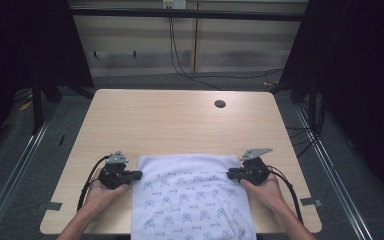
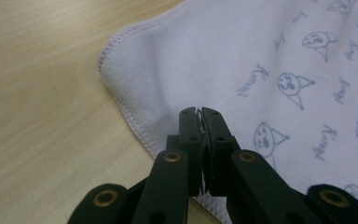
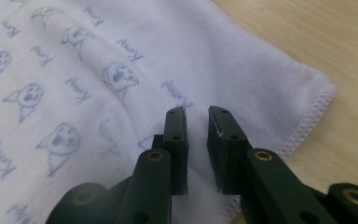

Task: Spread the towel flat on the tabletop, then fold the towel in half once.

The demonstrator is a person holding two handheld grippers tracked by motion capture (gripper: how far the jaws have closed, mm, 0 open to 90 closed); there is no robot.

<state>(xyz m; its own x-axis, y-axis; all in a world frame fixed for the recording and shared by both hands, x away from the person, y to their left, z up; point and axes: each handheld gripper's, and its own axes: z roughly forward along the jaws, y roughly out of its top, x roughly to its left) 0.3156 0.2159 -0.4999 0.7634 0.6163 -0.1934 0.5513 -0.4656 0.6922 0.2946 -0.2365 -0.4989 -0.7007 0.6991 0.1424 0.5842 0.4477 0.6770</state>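
A white cloth (image 1: pixel 192 197) lies flat on the near half of the tabletop (image 1: pixel 175 120), its lower part hanging over the near edge between the person's forearms. The fabric is a soft, finely knitted towel weave with a short nap, printed in pale blue-grey with small cartoon faces wearing pointed hats and slanted handwritten words. Its hem is a tight overlock stitch in faint lilac thread, and the corners are rounded. The tabletop is a pale wood-grain laminate with rounded corners and a dark round cable hole (image 1: pixel 220 104) near its far edge.

The left claw (image 2: pixel 199 112), built of matt black plastic links with brass-coloured rivets, sits on the cloth's left edge. Its jaws are clenched together, and a thin sliver of white fabric shows pinched between the tips. The right claw (image 3: pixel 196 112), of the same make, rests over the cloth's right edge just inside the hem. Its jaws stand a narrow gap apart, white fabric lies below that gap, and the pads do not press on it.
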